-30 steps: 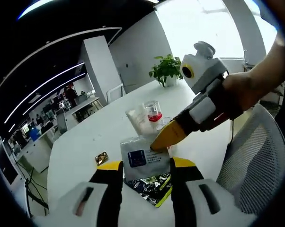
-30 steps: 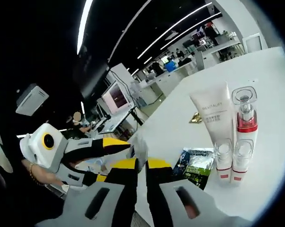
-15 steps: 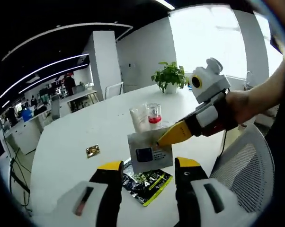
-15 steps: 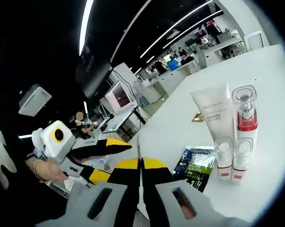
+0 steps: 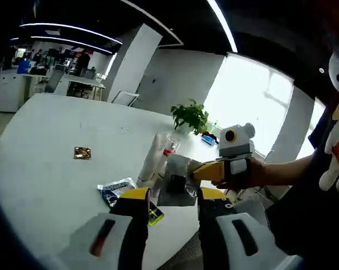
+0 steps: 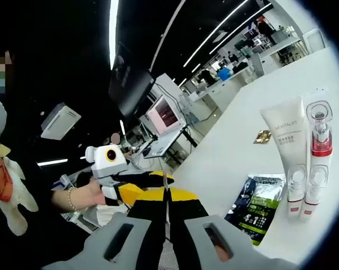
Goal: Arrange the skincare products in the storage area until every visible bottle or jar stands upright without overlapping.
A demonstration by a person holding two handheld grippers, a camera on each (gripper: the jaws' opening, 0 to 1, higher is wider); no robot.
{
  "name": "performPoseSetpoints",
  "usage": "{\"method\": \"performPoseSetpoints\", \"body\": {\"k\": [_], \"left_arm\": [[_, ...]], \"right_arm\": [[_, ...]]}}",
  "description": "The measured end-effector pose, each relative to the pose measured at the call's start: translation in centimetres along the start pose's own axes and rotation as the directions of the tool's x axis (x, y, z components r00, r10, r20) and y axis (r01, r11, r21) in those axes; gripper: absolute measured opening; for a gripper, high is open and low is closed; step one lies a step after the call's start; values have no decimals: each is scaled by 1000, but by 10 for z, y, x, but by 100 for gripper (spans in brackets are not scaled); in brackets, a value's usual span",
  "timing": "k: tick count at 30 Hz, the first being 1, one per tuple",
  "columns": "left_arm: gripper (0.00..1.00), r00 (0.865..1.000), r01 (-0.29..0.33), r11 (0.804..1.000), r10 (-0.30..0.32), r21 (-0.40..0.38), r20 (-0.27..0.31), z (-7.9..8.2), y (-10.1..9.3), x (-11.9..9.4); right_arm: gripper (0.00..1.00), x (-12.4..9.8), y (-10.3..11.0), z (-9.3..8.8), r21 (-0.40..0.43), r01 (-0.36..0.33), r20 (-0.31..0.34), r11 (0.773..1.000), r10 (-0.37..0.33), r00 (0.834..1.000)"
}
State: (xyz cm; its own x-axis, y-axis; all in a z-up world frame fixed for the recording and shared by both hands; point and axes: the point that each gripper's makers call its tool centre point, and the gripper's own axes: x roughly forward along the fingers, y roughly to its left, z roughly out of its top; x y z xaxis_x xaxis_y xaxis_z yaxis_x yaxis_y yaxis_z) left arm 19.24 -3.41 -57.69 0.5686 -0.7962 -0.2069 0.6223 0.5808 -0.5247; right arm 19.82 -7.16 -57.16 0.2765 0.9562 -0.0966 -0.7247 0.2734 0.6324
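Lifted clear of the table (image 5: 40,146) now, the grey sachet (image 5: 175,183), where a second ago it hung low over the dark sachet; pinched at its edge between the closed fingers of the right gripper (image 6: 167,194), seen edge-on as a thin pale sliver there. Pulled back and up as well, the left gripper (image 5: 168,198), fingers spread, the sachet just ahead of them and perhaps between them. Left standing upright near the table edge: white tube (image 6: 288,140) on its cap, red-collared pump bottle (image 6: 317,147) touching it. Lying flat just beside them, the black-and-green sachet (image 6: 258,199); well apart, a small gold packet (image 6: 263,135). Likely a handover or a repositioning; bottles already in order, flat packs still loose.

Hard to read: sachet lettering, any left-finger contact, and the tube's foot in the left gripper view.
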Motion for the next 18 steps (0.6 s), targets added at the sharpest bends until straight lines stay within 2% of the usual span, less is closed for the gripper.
{"method": "performPoseSetpoints", "body": {"k": [1,6,11,12,14,18], "left_arm": [[29,1000,18,1000,-18,-21,7,0,-1,-3],[18,999,23,999,-22,-47,24,-3,-1,-9],[15,1000,3,999,-1,-54,19,-7,0,-11],[11,1000,6,998,-5,-66,19,-7,-1,-11],[6,1000,7,990,-4,-144,22,-8,-5,-11],[4,1000,3,975,1,-222,17,-11,-8,-11]], "right_arm": [[1,1,3,0,1,-7,0,1000,7,1000],[1,5,13,-1,23,-45,1,999,45,999],[1,7,19,-2,33,-45,0,998,45,999],[1,7,19,-2,33,-38,2,999,38,999],[1,6,14,-2,30,-14,-1,999,14,1000],[2,7,7,-2,1,29,-3,1000,-29,1000]]}}
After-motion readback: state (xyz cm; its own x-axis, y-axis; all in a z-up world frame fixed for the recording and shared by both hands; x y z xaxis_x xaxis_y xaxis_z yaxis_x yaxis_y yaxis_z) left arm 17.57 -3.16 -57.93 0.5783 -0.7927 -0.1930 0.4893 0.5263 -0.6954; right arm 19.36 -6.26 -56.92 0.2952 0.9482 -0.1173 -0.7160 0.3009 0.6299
